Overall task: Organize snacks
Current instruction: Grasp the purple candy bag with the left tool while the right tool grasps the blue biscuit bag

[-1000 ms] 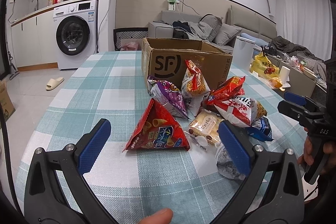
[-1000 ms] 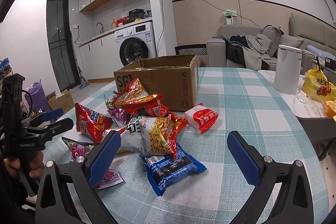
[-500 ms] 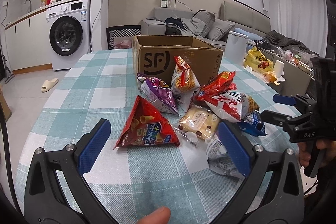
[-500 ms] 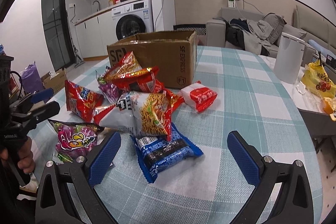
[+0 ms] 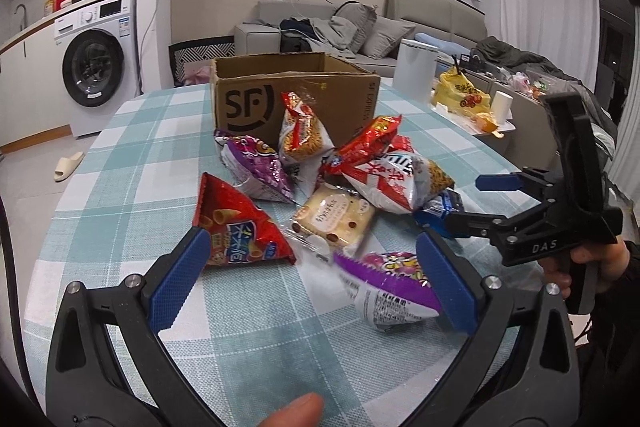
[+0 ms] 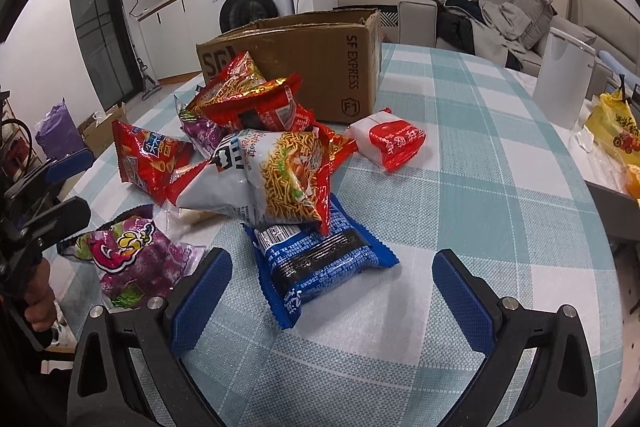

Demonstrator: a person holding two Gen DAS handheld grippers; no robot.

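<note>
Snacks sit in a loose pile on the checked tablecloth [image 6: 500,187], just in front of the open SF cardboard box [image 5: 296,95].

Pile, per right wrist view:
- blue packet [image 6: 320,263] nearest, flat on the cloth, its far end tucked under the white noodle-snack bag [image 6: 272,179]
- red bags [image 6: 256,103] stacked behind that, leaning against the box front
- small red-and-white packet [image 6: 390,141] apart to the right, near the box corner
- red triangular bag [image 6: 148,159] on the left
- purple bag [image 6: 132,259] near left, just beside the left finger pad

Left wrist view adds a pale biscuit pack [image 5: 334,217] in the middle, between the red triangular bag [image 5: 236,227] and the noodle-snack bag [image 5: 396,179], plus a second purple bag [image 5: 256,167] close to the box.

Right gripper [image 6: 332,295]: jaws spread wide, nothing between them, low over the cloth with the blue packet straight ahead in the gap. A hand [image 5: 600,263] holds its grip.

Left gripper [image 5: 312,283]: jaws also released, empty; the red triangular bag is by its left pad, the near purple bag [image 5: 392,287] partly behind its right pad.

White canister [image 6: 564,79] stands to the right on the table, well apart from the pile.
</note>
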